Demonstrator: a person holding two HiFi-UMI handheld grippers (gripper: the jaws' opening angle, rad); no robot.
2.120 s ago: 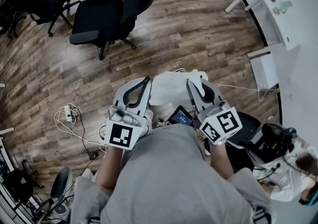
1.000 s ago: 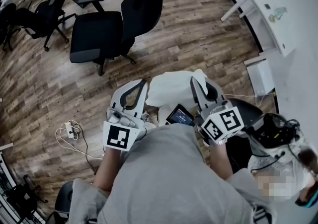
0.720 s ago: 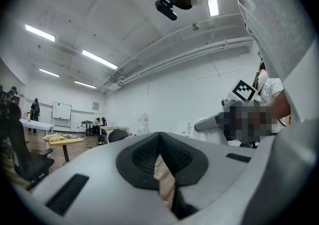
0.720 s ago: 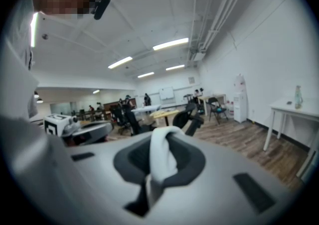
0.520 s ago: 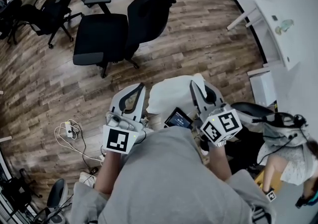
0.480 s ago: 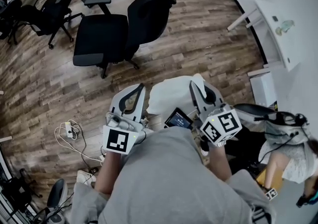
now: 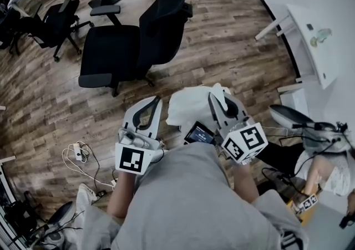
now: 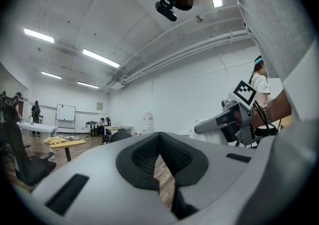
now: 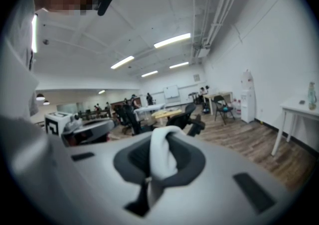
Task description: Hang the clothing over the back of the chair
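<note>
Crumpled white clothing (image 7: pixel 189 107) hangs bunched, clamped in the right gripper (image 7: pixel 213 97); left gripper (image 7: pixel 157 100) jaws together, empty.

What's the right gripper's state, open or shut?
Shut. The right gripper has its jaws closed on a fold of the white clothing, which shows in the right gripper view.

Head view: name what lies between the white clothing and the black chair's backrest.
Only bare wood floor lies between the white clothing and the black chair. The head view shows this.
</note>
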